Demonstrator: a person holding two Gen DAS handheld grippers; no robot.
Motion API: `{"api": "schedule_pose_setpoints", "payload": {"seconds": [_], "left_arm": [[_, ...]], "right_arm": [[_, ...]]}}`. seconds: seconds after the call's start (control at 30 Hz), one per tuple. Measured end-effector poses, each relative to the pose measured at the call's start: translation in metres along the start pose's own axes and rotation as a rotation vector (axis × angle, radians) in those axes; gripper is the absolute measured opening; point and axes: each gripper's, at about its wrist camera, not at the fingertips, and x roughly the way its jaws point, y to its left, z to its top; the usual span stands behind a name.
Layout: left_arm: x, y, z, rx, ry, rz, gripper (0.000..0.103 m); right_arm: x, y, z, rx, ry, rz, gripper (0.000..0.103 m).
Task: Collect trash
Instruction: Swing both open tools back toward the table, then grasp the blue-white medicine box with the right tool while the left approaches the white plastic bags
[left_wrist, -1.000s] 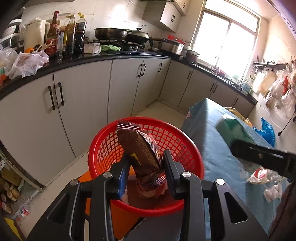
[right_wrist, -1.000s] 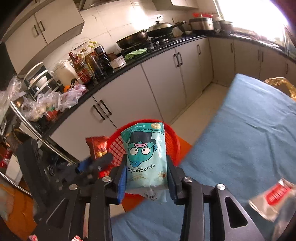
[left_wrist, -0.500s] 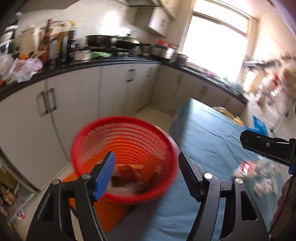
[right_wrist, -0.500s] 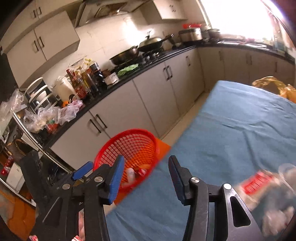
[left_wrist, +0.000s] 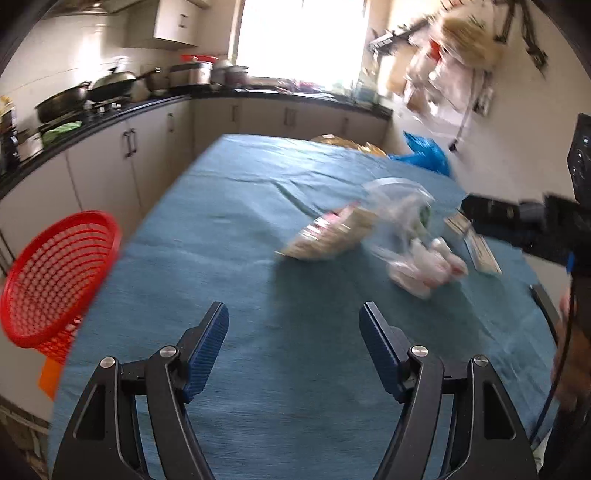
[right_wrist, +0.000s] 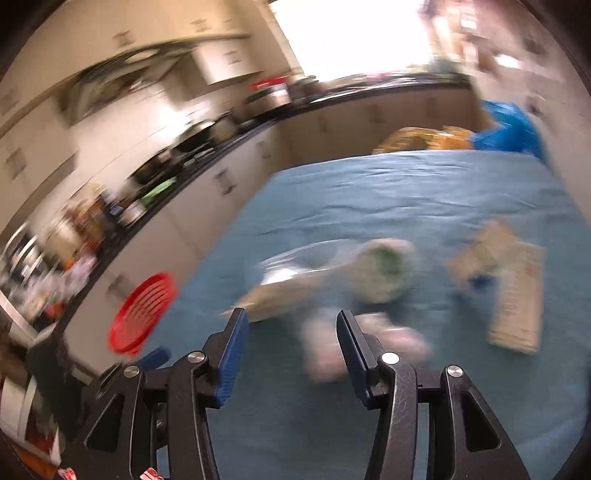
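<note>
The red mesh basket (left_wrist: 55, 273) stands off the table's left edge, also small at the left in the right wrist view (right_wrist: 142, 312). On the blue cloth lie a tan snack wrapper (left_wrist: 325, 236), a clear plastic bag (left_wrist: 399, 206) and crumpled white wrappers (left_wrist: 424, 269). My left gripper (left_wrist: 291, 308) hovers over bare cloth short of them, its jaws opening with nothing between them. My right gripper (right_wrist: 290, 314) is open and empty above the cloth. A blurred white wrapper (right_wrist: 325, 347) lies just beyond its fingers, with a green-and-white wad (right_wrist: 384, 269) farther on.
The blue-covered table (left_wrist: 221, 206) fills the middle. White cabinets under a dark counter (left_wrist: 110, 122) with pans run along the left. A blue bag (left_wrist: 424, 155) and a yellow bag (left_wrist: 343, 142) sit past the far edge. Flat tan packs (right_wrist: 517, 291) lie at the right.
Both grippers let go of their wrappers at the red basket, opened, and swung right over the table. The basket has slid to the left edge of both views.
</note>
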Motion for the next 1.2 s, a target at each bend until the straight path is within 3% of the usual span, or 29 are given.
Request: {"api": "schedule_pose_setpoints", "payload": {"seconds": [0.1, 0.3, 0.43, 0.63, 0.87, 1.07, 1.2], "left_arm": [[0.005, -0.013, 0.0, 0.022, 0.017, -0.013, 0.072], [0.013, -0.02, -0.003, 0.039, 0.034, -0.001, 0.072], [0.013, -0.018, -0.002, 0.032, 0.034, -0.015, 0.072], [0.014, -0.019, -0.002, 0.047, 0.035, -0.021, 0.072], [0.015, -0.024, -0.002, 0.064, 0.046, 0.0, 0.072], [0.018, -0.047, 0.016, 0.105, 0.089, -0.067, 0.072], [0.022, -0.088, 0.038, 0.212, 0.086, -0.112, 0.072]], "right_arm": [[-0.007, -0.043, 0.017, 0.098, -0.019, -0.073, 0.054], [0.0, -0.114, 0.049, 0.301, 0.001, -0.134, 0.061], [0.019, -0.133, 0.06, 0.363, 0.045, -0.153, 0.061], [0.06, -0.132, 0.075, 0.321, 0.11, -0.249, 0.061], [0.079, -0.115, 0.066, 0.209, 0.134, -0.254, 0.052], [0.04, -0.109, 0.069, 0.181, -0.017, -0.165, 0.052], [0.018, -0.109, 0.071, 0.17, -0.086, -0.144, 0.052]]}}
